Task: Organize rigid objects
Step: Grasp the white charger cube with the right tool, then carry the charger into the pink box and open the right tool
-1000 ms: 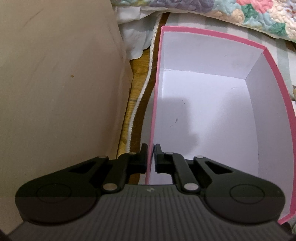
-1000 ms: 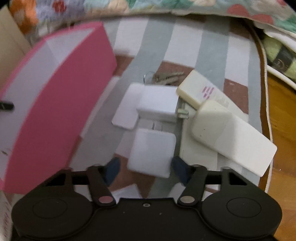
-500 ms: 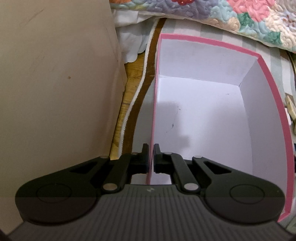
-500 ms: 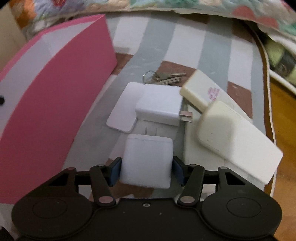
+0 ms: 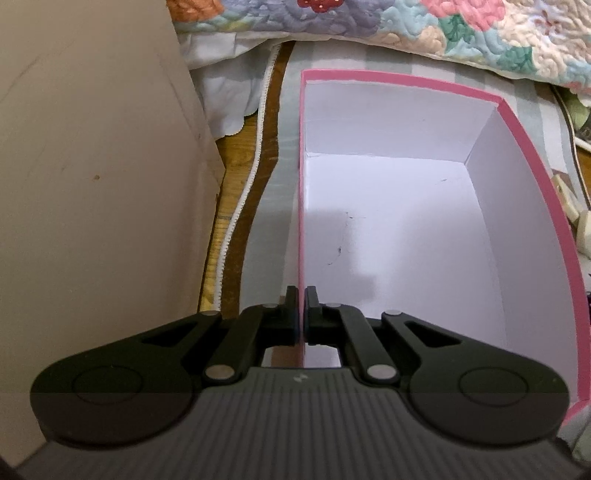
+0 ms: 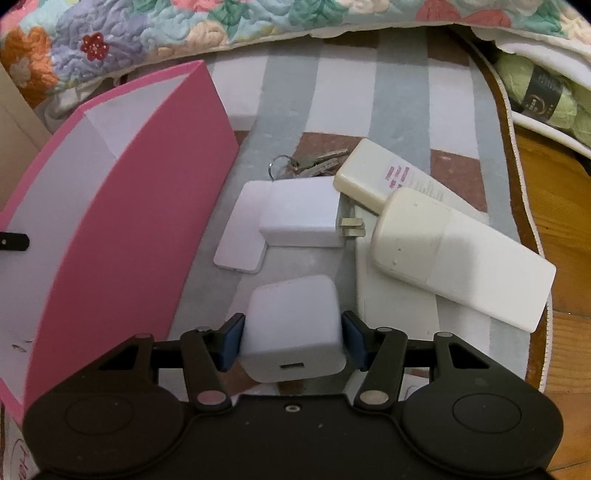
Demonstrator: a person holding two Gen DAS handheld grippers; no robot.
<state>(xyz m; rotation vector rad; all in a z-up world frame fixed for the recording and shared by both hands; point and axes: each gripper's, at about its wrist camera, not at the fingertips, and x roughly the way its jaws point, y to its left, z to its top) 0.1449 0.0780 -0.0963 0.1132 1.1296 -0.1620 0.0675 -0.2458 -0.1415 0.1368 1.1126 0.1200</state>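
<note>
The left claw is pinched on the near left wall of the pink box; the wall's lower part is hidden behind the black body. The right claw grips a white charger by its sides, its prongs out of sight. Beyond it lie a second charger, half-hidden keys, and two cream remotes, overlapping. Everything sits on a striped mat over wood floor, with a floral quilt behind. The box's bottom is bare white.
</note>
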